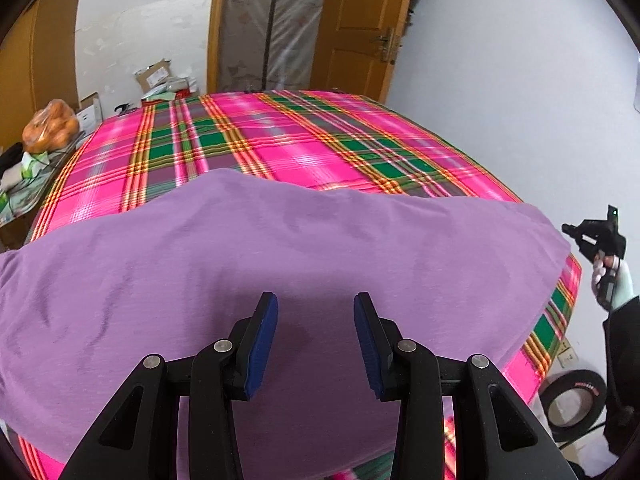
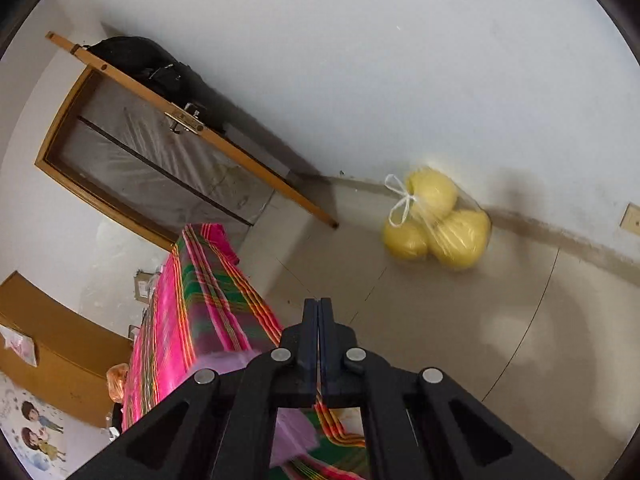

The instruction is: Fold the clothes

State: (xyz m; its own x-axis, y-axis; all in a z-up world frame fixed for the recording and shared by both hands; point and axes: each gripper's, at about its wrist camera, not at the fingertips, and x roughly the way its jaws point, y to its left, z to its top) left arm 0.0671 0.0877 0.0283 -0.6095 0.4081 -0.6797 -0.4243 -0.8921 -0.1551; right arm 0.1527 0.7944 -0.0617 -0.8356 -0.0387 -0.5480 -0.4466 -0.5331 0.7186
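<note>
Purple cotton-like garment (image 1: 280, 264) lies spread flat on the bed with the pink-and-green plaid cover (image 1: 280, 136), near edge toward the operator, a few shallow wrinkles at left. Left gripper (image 1: 316, 336) hovers over the garment's near-middle, blue-padded fingers (image 1: 264, 340) spread wide, nothing between them. Right gripper (image 2: 319, 344) is off the bed's side, pointed at the floor and wall; fingers pressed together, apparently empty.

Judged step: garment laid out, fold not yet begun. Next move likely calls for each gripper to pinch a near corner or hem, then carry it across evenly.
</note>
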